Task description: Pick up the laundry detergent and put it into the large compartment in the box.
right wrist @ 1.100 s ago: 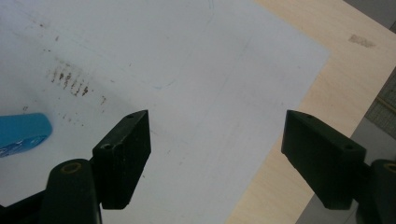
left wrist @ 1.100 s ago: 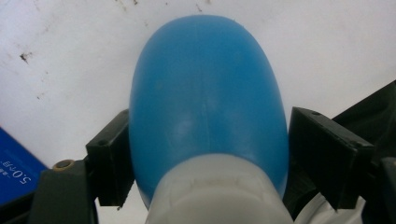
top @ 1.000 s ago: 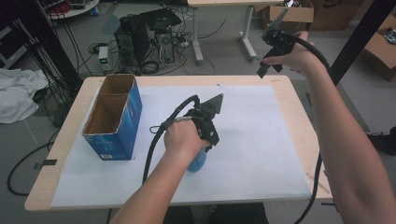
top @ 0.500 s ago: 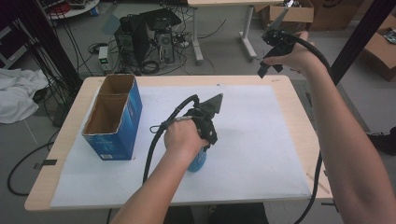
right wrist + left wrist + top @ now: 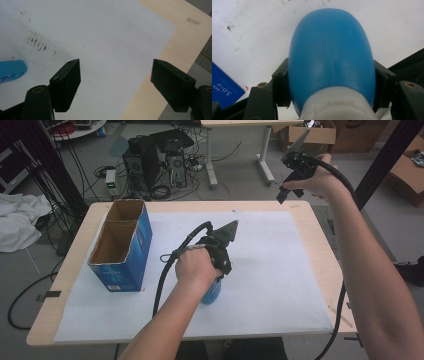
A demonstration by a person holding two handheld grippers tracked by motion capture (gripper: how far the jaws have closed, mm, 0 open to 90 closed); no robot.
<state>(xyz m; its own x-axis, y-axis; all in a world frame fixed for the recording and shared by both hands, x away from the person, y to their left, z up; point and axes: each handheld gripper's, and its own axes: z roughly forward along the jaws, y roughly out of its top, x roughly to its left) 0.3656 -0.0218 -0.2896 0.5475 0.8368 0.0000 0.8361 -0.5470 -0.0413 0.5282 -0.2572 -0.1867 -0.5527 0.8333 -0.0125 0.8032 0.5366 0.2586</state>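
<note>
Blue bottle (image 5: 331,53) just right of cardboard box (image 5: 121,245)

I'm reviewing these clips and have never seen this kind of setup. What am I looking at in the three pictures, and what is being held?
No robot here: a person holds a hand-held gripper in each hand. The high view looks down on the table from above the person. The other two pictures come from cameras riding on the grippers, looking along their black fingers.

On the white sheet stands an open blue cardboard box. The left gripper points down over a blue bottle; its fingers have just been closing and now press on the bottle's sides. The right gripper is raised beyond the table's far right corner, its fingers wide apart with nothing between them.
</note>
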